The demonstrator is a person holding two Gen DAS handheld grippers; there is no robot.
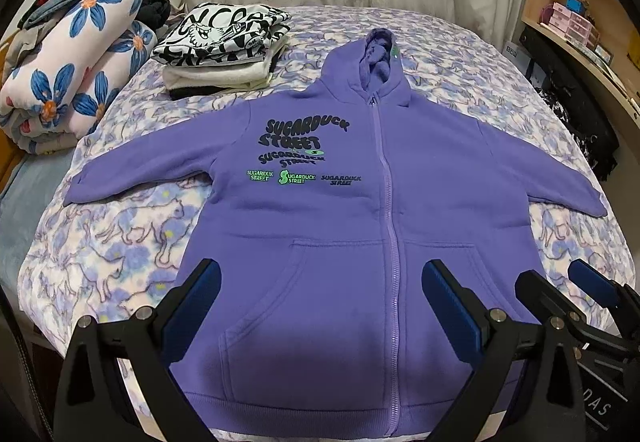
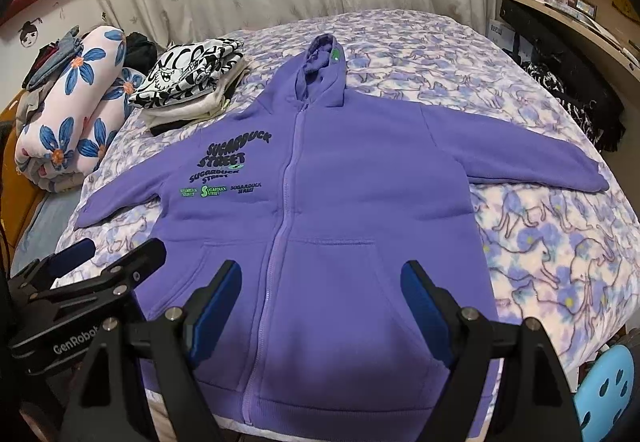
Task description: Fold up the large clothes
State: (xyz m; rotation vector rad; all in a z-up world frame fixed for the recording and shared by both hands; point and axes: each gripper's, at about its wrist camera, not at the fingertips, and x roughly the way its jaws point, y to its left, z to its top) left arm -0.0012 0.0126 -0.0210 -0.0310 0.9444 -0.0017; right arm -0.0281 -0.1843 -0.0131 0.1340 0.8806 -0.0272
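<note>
A purple zip-up hoodie [image 1: 360,209] lies flat and face up on the bed, zipped, sleeves spread to both sides, hood pointing away; it also shows in the right wrist view [image 2: 340,209]. My left gripper [image 1: 320,278] is open and empty, above the hoodie's lower front near the hem. My right gripper [image 2: 322,282] is open and empty, above the hem on the right half. The right gripper also shows in the left wrist view [image 1: 556,282], and the left gripper in the right wrist view [image 2: 116,250]. Neither touches the fabric.
The bed has a purple-and-white patterned blanket [image 1: 120,262]. A stack of folded clothes [image 1: 224,49] sits at the far left. A rolled floral quilt [image 1: 72,73] lies at the left edge. Wooden shelves [image 1: 580,1] and dark items stand on the right. Curtains hang behind.
</note>
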